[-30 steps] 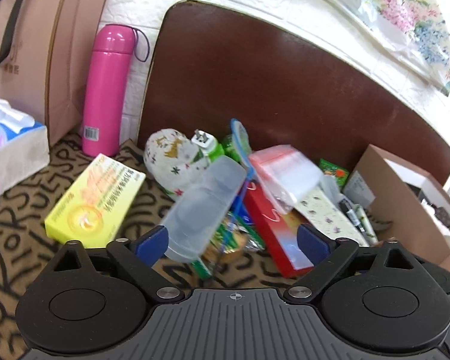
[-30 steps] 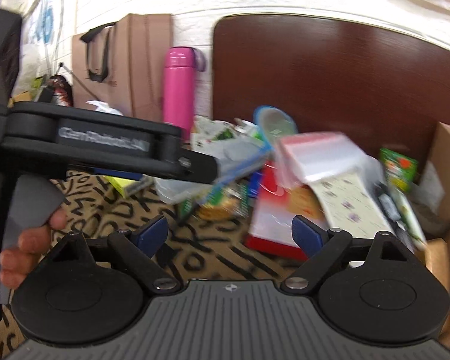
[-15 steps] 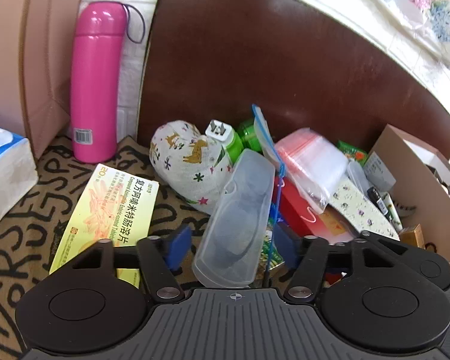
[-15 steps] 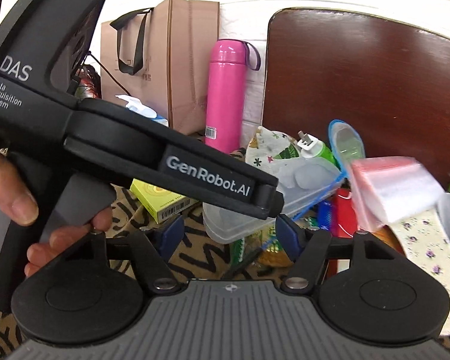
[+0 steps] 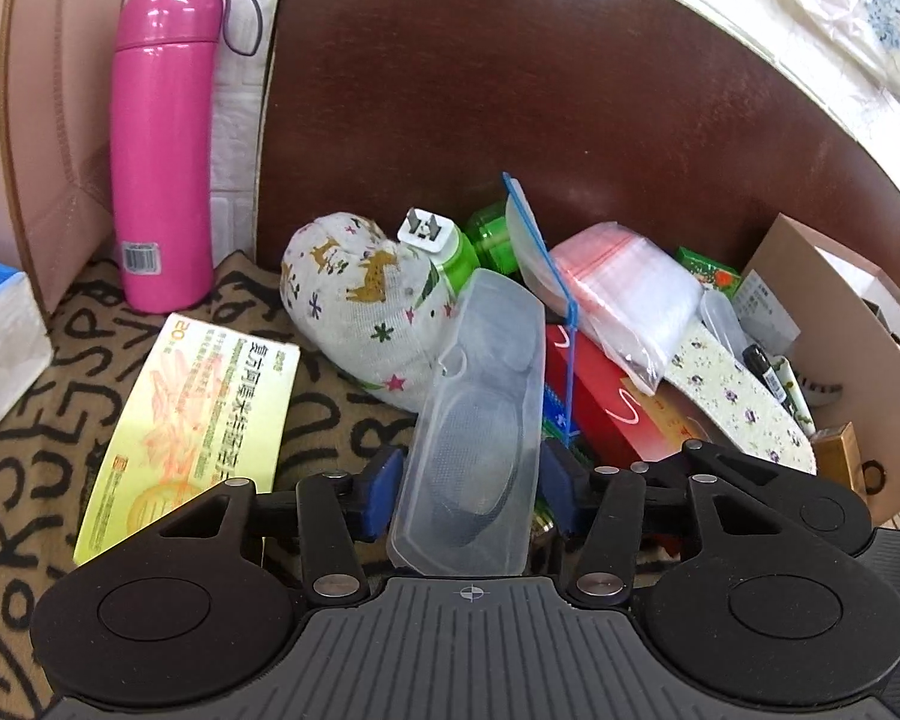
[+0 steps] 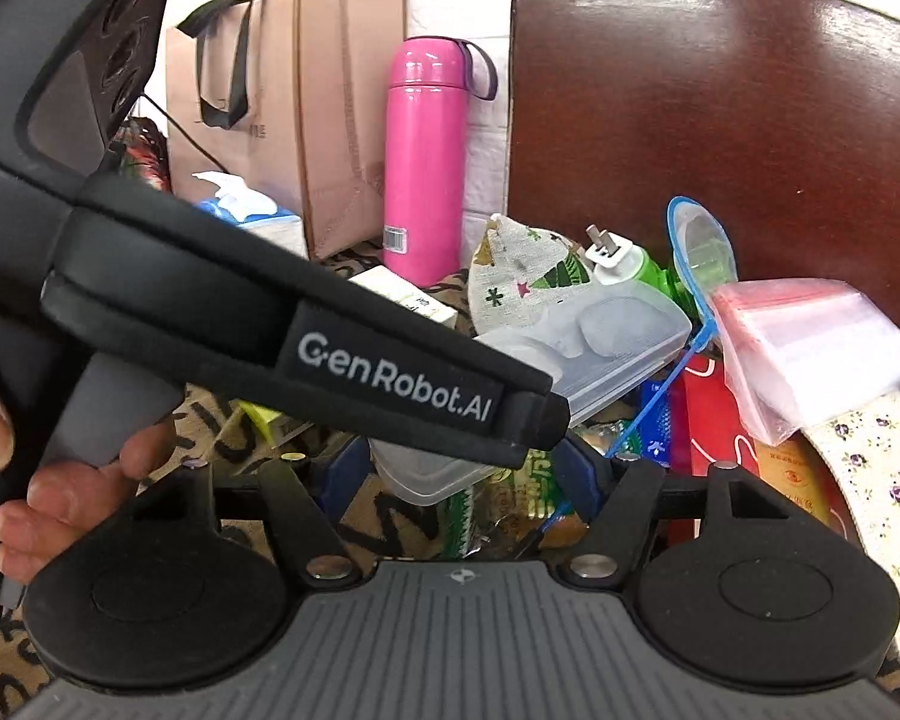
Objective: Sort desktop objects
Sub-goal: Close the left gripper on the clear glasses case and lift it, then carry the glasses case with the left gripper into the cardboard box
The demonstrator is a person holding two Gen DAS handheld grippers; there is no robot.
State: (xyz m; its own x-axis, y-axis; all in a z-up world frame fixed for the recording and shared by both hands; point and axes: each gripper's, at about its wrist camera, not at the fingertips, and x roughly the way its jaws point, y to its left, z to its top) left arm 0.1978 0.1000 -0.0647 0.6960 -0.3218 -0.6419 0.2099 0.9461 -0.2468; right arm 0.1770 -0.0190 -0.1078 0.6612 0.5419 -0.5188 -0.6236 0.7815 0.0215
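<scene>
A clear plastic case (image 5: 480,396) with a dark item inside lies tilted on the pile of desk clutter. My left gripper (image 5: 471,492) has it between its blue pads (image 5: 384,489). The jaws are closing and both pads touch the case's sides. In the right wrist view the left gripper (image 6: 534,420) crosses from the left, held by a hand (image 6: 60,498), and covers part of the case (image 6: 618,336). My right gripper (image 6: 459,468) stands open around the case's near end, its pads a little clear of it.
A pink flask (image 5: 162,138) stands at the back left, a yellow box (image 5: 198,432) lies flat before it. The pile holds a patterned cloth cap (image 5: 360,300), a green plug device (image 5: 450,246), zip bags (image 5: 618,294) and a red box (image 5: 606,414). A cardboard box (image 5: 834,324) stands right.
Both grippers came forward and down to the pile. The left jaws narrowed from wide open onto the clear case. The right jaws narrowed a little around its near end.
</scene>
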